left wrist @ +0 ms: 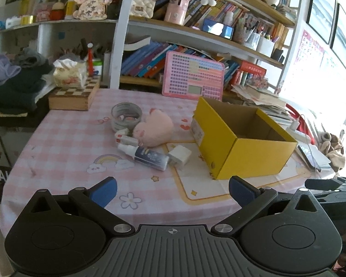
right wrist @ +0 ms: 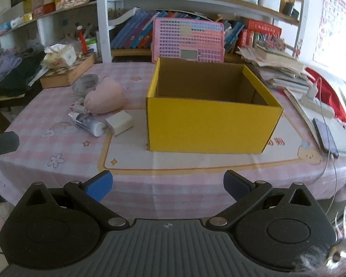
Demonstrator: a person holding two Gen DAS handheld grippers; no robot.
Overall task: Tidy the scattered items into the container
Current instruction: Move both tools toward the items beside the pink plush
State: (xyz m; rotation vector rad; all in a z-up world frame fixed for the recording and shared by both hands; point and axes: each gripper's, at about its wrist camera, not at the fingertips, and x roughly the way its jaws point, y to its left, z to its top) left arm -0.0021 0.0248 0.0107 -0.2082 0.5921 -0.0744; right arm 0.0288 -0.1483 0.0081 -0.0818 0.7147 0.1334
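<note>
Scattered items lie in a loose cluster on the desk [right wrist: 196, 175] just left of the open yellow box [right wrist: 214, 127], none yet inside it as far as its visible interior shows. Nearest the box sits a small white charger block [left wrist: 179, 155], touching a spray bottle [left wrist: 147, 155] that lies on its side; behind these rest a pink plush toy [left wrist: 154, 128], a small white tube [left wrist: 124, 137] and a roll of clear tape [left wrist: 126, 116]. Left gripper [left wrist: 172, 191] and right gripper [right wrist: 168, 184] both hover short of the desk edge nearest the box, fingers [left wrist: 103, 190] spread wide and grasping nothing. By judgement, the plush is light and soft and yields to a pinch anywhere across its body; the bottle looks smooth and liable to roll, so a hold across its barrel suits it; the charger is rigid and best taken on its flat faces. The box floor is hidden behind its near wall, and the tube's label is too small to read.
</note>
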